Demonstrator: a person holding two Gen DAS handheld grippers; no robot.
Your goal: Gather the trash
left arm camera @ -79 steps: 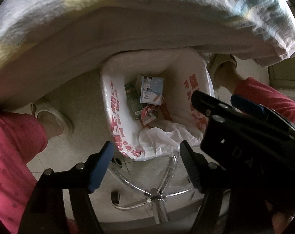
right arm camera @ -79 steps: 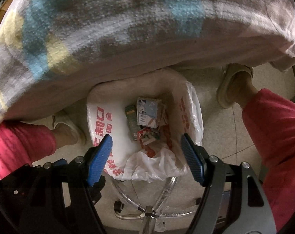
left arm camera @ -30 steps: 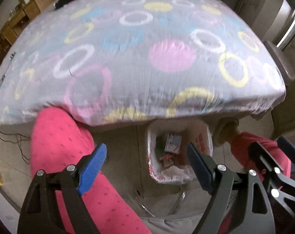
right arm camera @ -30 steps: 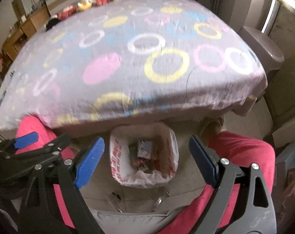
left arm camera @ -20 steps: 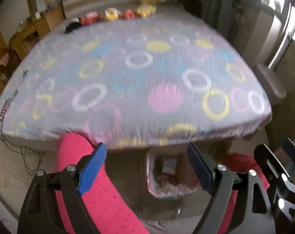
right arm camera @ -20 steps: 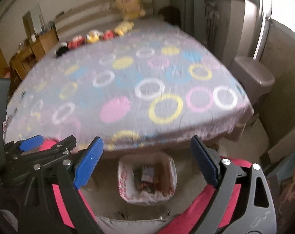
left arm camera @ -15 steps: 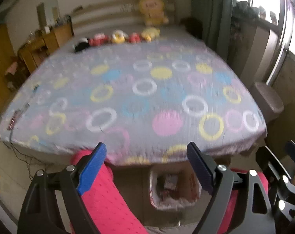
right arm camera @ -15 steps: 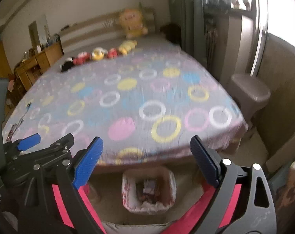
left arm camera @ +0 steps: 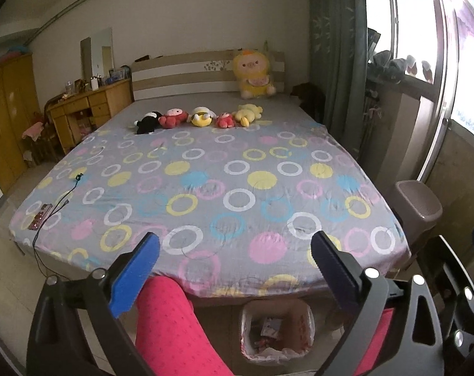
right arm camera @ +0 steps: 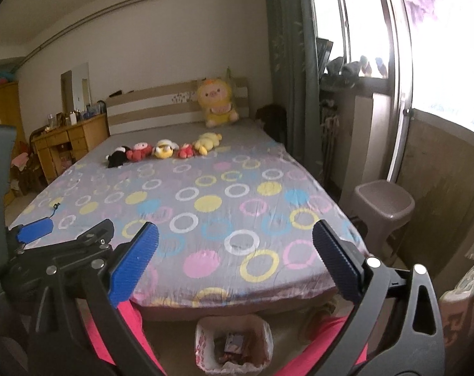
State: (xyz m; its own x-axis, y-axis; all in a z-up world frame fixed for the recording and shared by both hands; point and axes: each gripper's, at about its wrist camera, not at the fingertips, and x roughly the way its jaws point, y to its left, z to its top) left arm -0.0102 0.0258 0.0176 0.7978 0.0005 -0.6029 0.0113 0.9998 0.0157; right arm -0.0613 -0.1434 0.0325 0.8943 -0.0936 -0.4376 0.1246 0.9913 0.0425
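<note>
Both views have swung up from the trash bin [left arm camera: 276, 332] to the bed [left arm camera: 205, 188]; left gripper [left arm camera: 234, 269] and right gripper [right arm camera: 235, 264] have just been opening, empty; bin, white-lined with red print, holds wrappers, on the floor at the bed's foot between pink-trousered legs [left arm camera: 174, 329].

Trash bin [left arm camera: 276, 332]: on the floor, at the foot of the bed [left arm camera: 205, 185].
Trash [left arm camera: 270, 326]: inside the bin.
Toys [left arm camera: 199, 117]: in a row on the bed, near its head.
Stool [left arm camera: 417, 206]: right of the bed.

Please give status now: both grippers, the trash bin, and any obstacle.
Left gripper and right gripper open, jaws just widened, nothing between. White plastic-lined trash bin at bed foot, wrappers inside. Nothing in the way.
</note>
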